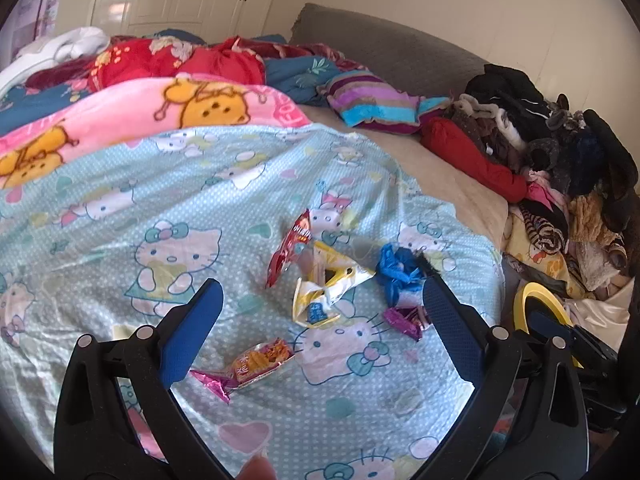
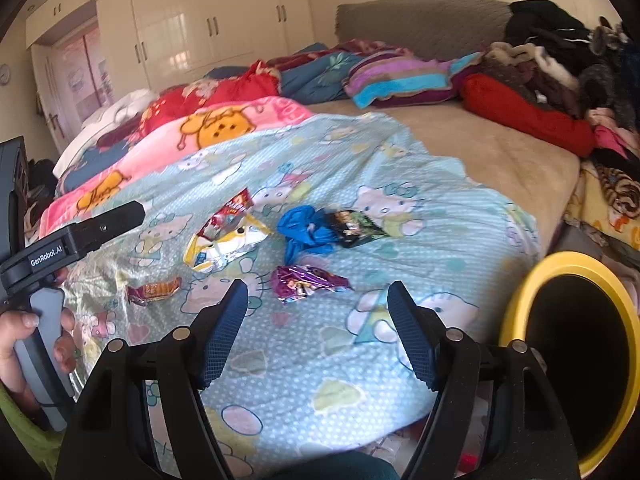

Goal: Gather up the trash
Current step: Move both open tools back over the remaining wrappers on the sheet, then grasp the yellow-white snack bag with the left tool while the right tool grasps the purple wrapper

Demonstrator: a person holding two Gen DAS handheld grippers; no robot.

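Your left gripper (image 1: pixel 320 316) is hanging nearest the lens, its blue fingers (image 1: pixel 188 336) spread wide apart and holding nothing, hovering above the Hello Kitty sheet (image 1: pixel 200 184) that is covering the near part of the bed. Between those fingers, close to the near edge of the sheet, an orange snack packet (image 1: pixel 256 360) with pink crimped ends is lying flat. Further in, a crumpled yellow and white wrapper (image 1: pixel 328 288) is sitting with a red wrapper (image 1: pixel 292 248) touching its far left side. To the right of them a scrunched blue plastic bag (image 1: pixel 396 272) is lying, and a purple wrapper (image 1: pixel 404 320) is resting just beside your right-hand finger.

Your right gripper (image 2: pixel 318 316) is also standing open and empty over the sheet, and the purple wrapper (image 2: pixel 304 282) is lying just beyond its fingertips. Past it, the blue bag (image 2: pixel 308 232) is touching a dark green packet (image 2: pixel 356 228) on its right. A yellow-rimmed bin (image 2: pixel 524 292) is standing off the right edge of the bed, its dark mouth facing you. Your left hand (image 2: pixel 28 344) is gripping the handle at the left edge of the right wrist view. A pile of clothes (image 1: pixel 552 168) is lying along the right edge of the bed.
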